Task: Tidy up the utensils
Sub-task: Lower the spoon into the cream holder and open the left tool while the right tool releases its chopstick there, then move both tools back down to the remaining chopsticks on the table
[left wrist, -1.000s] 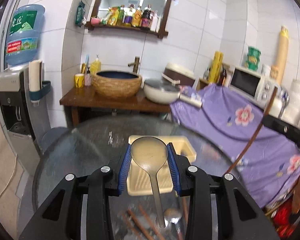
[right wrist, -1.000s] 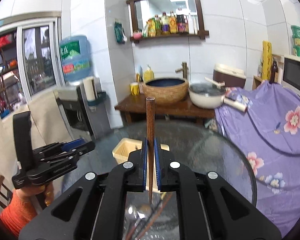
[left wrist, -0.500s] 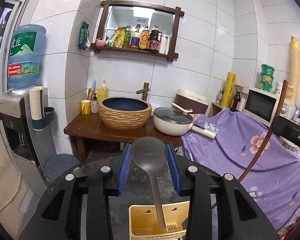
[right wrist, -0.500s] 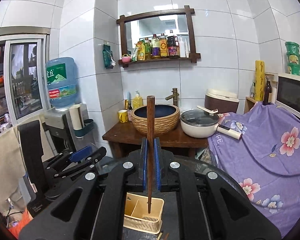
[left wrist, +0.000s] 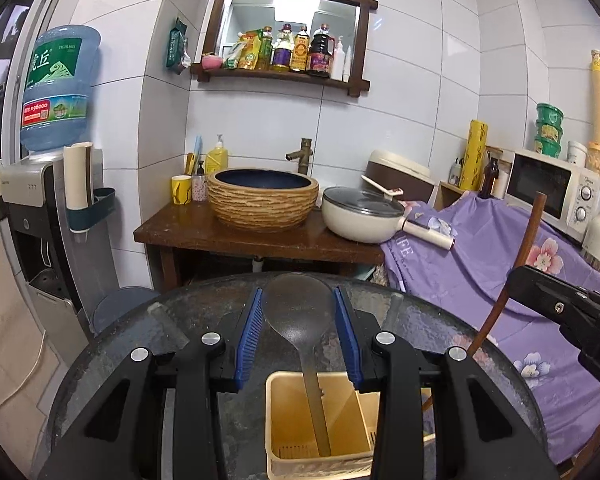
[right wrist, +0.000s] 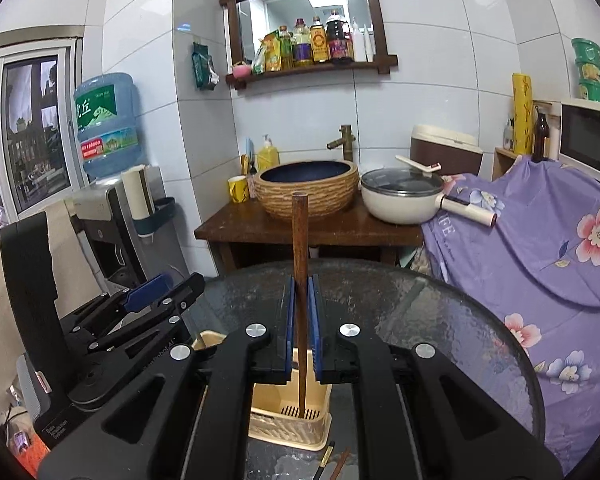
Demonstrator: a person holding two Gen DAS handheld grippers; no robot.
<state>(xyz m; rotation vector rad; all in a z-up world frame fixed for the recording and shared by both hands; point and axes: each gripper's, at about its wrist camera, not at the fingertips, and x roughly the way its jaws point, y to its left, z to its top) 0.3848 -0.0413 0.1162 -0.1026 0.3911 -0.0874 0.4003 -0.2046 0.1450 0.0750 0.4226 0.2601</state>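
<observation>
Left wrist view: the left gripper (left wrist: 299,334) has its blue-padded fingers (left wrist: 247,336) set apart around the bowl of a grey ladle (left wrist: 300,322); whether the pads press the bowl's edges cannot be told. The ladle stands upright, its handle running down into the left compartment of a yellow utensil holder (left wrist: 284,408) that sits on the near part of the round glass surface (left wrist: 172,320), and its tip rests at the slotted bottom. At the right edge the right gripper (left wrist: 568,320) shows from the side, holding a brown chopstick (left wrist: 516,268) that slants down towards the holder's right side. Far behind stand a woven basin (left wrist: 262,200) on a wooden counter and a cream pan (left wrist: 364,216) to its right.

Right wrist view: the right gripper (right wrist: 301,324) is clamped tight on the brown chopstick (right wrist: 300,248), which stands upright between the blue pads. Its lower end reaches down into the utensil holder (right wrist: 296,428), touching the slotted floor. The holder sits on the glass surface (right wrist: 440,320), near and just left of centre. On the left the left gripper (right wrist: 156,300) hangs above the holder's other side, seen from the side; the ladle is hidden here. More chopsticks (right wrist: 332,464) lie on the surface just in front of the holder.
</observation>
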